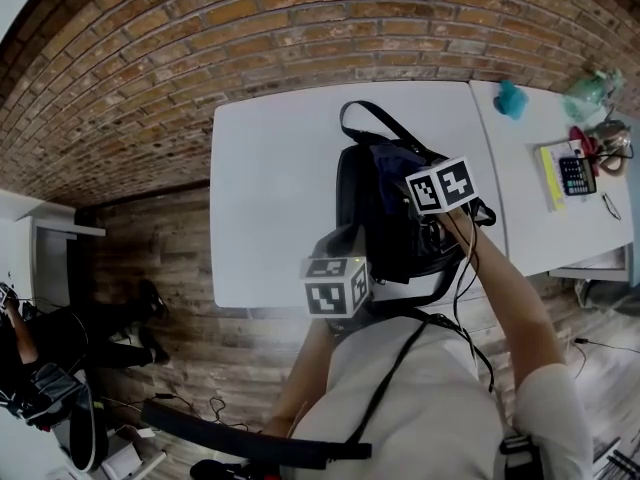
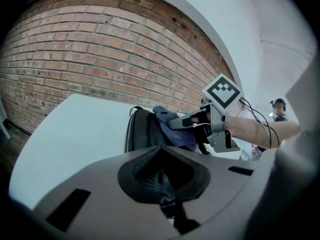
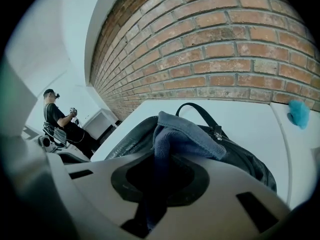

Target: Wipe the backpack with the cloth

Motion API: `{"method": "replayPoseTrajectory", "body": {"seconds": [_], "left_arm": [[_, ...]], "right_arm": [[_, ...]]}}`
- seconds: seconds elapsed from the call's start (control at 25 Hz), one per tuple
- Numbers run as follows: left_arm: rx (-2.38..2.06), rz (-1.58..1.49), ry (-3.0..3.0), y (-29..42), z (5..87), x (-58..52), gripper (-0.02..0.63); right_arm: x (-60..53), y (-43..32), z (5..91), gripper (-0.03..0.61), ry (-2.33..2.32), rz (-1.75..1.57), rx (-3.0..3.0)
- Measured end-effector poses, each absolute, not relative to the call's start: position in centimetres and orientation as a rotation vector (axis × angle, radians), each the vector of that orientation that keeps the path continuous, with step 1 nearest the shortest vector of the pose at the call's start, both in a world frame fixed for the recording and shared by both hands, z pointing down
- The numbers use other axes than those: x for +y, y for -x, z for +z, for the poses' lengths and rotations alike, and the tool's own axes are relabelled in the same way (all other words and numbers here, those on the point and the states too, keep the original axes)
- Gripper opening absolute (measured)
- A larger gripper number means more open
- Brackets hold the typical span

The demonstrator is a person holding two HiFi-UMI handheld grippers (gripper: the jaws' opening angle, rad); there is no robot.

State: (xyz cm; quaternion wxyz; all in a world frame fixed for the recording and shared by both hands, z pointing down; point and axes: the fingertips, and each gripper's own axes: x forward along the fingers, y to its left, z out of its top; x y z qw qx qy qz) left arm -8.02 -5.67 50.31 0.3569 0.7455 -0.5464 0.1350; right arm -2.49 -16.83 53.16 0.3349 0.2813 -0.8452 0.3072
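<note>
Black backpack (image 1: 385, 230) lies on the white table (image 1: 275, 198), toward the table's near edge, with its carry loop (image 3: 199, 111) pointing at the brick wall (image 1: 200, 48). Blue-grey cloth (image 3: 187, 136) is draped over the top of the backpack, touching it. Right gripper (image 3: 157, 181): jaws closed on the cloth, which runs down between them as a bunched fold, the free end spread over the bag just beside the loop. Left gripper (image 2: 162, 183): jaws closed on dark mesh-like fabric at the near end of the backpack (which part of the bag this is cannot be made out from that view). In the head view the left gripper's marker cube (image 1: 337, 284) sits at the bag's near end, over the table edge, and the right gripper's marker cube (image 1: 441, 185) sits over the bag's right side. A second white table (image 1: 530, 208) adjoins on the right, carrying a teal object (image 1: 511, 99), a yellow notebook (image 1: 551, 176) and a calculator (image 1: 576, 175), all well apart from the backpack. Another person (image 3: 54, 116) stands in the background, away from the table.
</note>
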Motion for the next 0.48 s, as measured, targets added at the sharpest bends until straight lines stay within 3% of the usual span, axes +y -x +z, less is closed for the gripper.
{"method": "replayPoseTrajectory", "body": {"seconds": [0.48], "left_arm": [[-1.409, 0.345, -1.916, 7.8, 50.5, -5.1, 0.003]], "right_arm": [[-12.2, 2.4, 52.8, 0.038, -0.624, 0.747, -2.241]]}}
